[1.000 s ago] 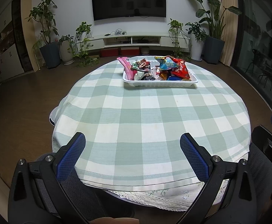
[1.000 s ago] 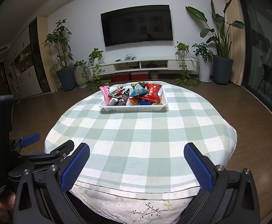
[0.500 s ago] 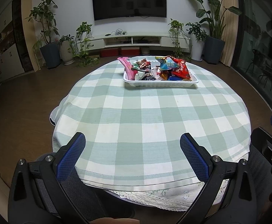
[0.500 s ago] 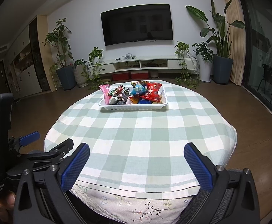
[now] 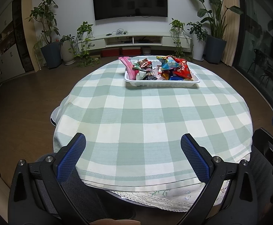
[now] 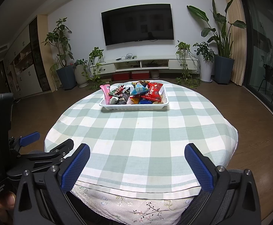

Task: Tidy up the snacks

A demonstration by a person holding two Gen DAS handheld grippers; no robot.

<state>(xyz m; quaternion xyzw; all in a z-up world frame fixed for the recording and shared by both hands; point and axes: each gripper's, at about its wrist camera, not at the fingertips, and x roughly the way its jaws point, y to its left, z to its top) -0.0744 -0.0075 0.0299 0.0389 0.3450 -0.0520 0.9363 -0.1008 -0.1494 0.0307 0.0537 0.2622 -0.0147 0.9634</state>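
Observation:
A white tray point(image 5: 160, 83) point(image 6: 134, 107) heaped with snack packets sits on the far side of a round table under a green-and-white checked cloth point(image 5: 151, 116) point(image 6: 142, 131). In it a pink packet point(image 5: 129, 67) point(image 6: 106, 93) stands at the left, a red bag point(image 5: 181, 69) point(image 6: 154, 93) at the right and a blue bag point(image 5: 168, 63) point(image 6: 140, 89) on top. My left gripper point(image 5: 132, 144) hangs open over the near table edge, holding nothing. My right gripper point(image 6: 136, 153) is open too, equally far from the tray. The left gripper's body shows at the left edge of the right wrist view.
A lace-edged floral under-cloth point(image 6: 136, 204) hangs below the checked one at the near edge. Beyond the table are a wall TV point(image 6: 137, 24), a low white cabinet point(image 6: 142, 65), potted plants point(image 6: 65, 61) and dark wood floor point(image 6: 248, 108). A grey chair back point(image 5: 84, 193) sits below the grippers.

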